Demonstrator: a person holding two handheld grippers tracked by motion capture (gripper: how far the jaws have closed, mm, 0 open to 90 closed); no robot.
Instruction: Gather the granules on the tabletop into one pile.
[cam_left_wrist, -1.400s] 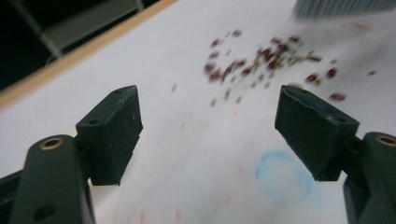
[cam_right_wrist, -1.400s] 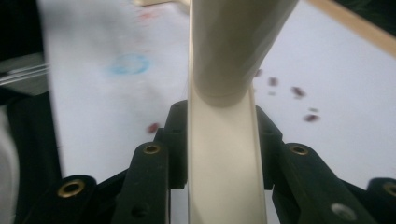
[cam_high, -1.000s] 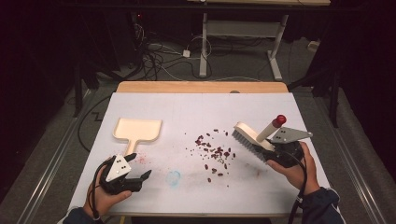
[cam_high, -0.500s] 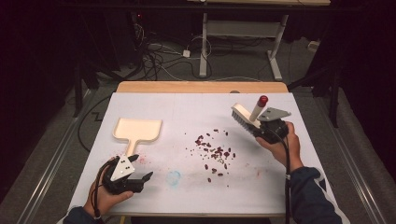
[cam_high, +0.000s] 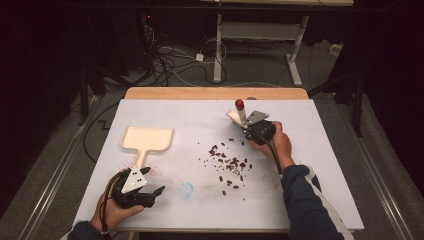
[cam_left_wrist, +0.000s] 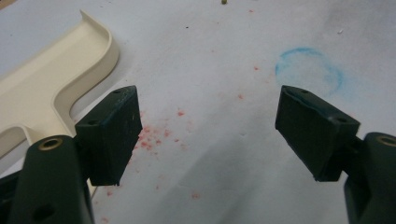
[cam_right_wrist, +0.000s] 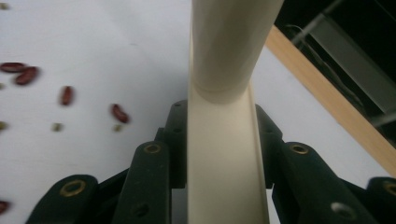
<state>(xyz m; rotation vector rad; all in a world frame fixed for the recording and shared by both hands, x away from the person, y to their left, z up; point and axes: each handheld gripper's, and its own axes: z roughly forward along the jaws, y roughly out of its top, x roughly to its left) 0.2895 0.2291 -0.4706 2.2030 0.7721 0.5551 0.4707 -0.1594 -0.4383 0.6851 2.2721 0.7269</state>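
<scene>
Clamping brush (cam_high: 239, 113) in right tongs (cam_high: 252, 129) behind beans (cam_high: 227, 164) for sweeping toward dustpan (cam_high: 146, 140); left tongs (cam_high: 150, 194) apart, idle.

A: Is any lettering, label, brand or number to be read on the table cover (cam_high: 320, 165)?

B: None is to be read there. A faint blue ring (cam_left_wrist: 309, 70) is drawn on it, toward two o'clock in the left gripper view, but no letter or figure is formed by it.

A: Is anything printed on the cream dustpan (cam_high: 148, 139) or on the brush (cam_right_wrist: 224, 116)?

B: No mark or brand can be made out on either.

A: And on the grey plates of the grippers?

B: No writing is seen on them; at this sharpness nothing legible is offered.
</scene>
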